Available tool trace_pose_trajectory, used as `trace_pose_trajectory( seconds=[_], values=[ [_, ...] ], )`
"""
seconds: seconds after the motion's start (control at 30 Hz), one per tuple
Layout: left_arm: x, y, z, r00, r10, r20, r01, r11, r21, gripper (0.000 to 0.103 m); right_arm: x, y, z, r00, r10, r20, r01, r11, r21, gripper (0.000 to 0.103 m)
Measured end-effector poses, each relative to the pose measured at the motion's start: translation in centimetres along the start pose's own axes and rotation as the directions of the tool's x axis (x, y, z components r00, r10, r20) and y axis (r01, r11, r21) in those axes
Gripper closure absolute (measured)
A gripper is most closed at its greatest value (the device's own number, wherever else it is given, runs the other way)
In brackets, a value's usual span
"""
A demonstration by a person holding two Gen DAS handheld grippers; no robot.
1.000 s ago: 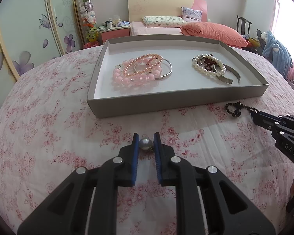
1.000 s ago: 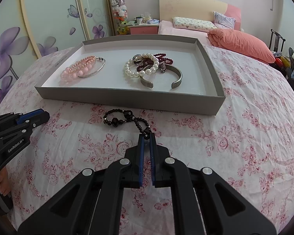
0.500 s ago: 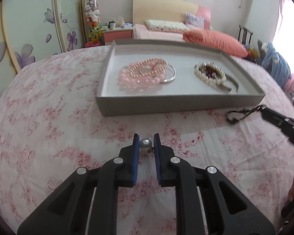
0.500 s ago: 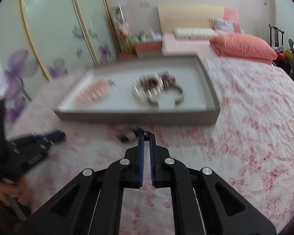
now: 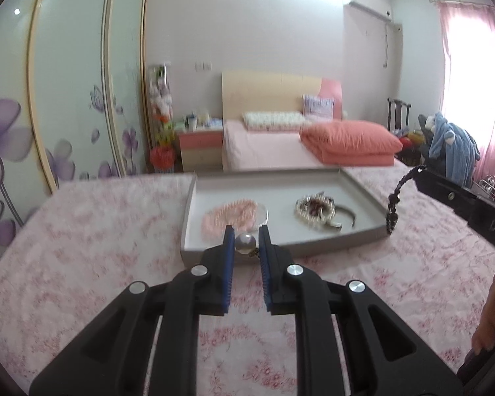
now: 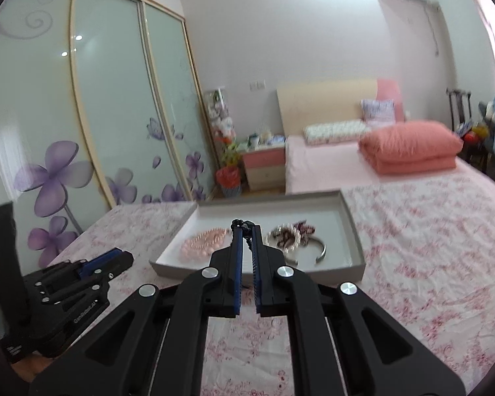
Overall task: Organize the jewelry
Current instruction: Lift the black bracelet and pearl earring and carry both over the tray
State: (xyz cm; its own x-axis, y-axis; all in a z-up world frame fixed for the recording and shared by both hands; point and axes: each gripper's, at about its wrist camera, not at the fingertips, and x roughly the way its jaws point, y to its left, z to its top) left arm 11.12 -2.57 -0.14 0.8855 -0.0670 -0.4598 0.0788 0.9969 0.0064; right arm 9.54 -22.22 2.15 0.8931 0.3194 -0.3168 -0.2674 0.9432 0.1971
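Now, left view: left gripper [image 5: 246,242] pinching silver bead [image 5: 245,242], lifted near tray [image 5: 363,191]. Lower gently beside pink beads [image 5: 229,216]. Right view: right gripper [image 6: 246,231] squeezing black chain [image 6: 244,227]; keep above tray, then let go slowly.

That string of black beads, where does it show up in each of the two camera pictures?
Left wrist view: the black bead string dangles at far right from the right gripper.
Right wrist view: centre, pinched between the blue pads.
Shared landmark: the shallow grey tray behind it.
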Motion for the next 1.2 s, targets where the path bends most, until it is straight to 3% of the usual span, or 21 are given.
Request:
trace_pose_trajectory(
  seconds=[0.27, 0.5, 0.83, 1.2],
  values=[
    [-1.1, -0.6, 1.3, 0.998, 0.008, 0.065, -0.009, 1.000, 0.011, 0.088, -1.2, 1.1, 1.0, 0.991, -0.056, 0.120, 0.063, 0.996, -0.059, 0.097],
    [-0.4, -0.7, 1.8, 0.998, 0.012, 0.068, -0.013, 1.000, 0.012, 0.088, -0.9, 1.1, 1.6, 0.986, -0.067, 0.150, 0.078, 0.994, -0.070, 0.097],
    [1.6, -0.7, 3.0, 0.999, -0.007, 0.048, 0.007, 1.000, 0.009, 0.088, 1.2, 0.6, 2.5, 0.988, -0.076, 0.132, 0.085, 0.994, -0.063, 0.097],
    [9.0, -0.1, 4.9, 0.997, -0.059, -0.041, 0.058, 0.998, -0.027, 0.088, 8.1, -1.8, 3.1, 0.998, -0.062, 0.006, 0.062, 0.998, 0.011, 0.097]
  ],
)
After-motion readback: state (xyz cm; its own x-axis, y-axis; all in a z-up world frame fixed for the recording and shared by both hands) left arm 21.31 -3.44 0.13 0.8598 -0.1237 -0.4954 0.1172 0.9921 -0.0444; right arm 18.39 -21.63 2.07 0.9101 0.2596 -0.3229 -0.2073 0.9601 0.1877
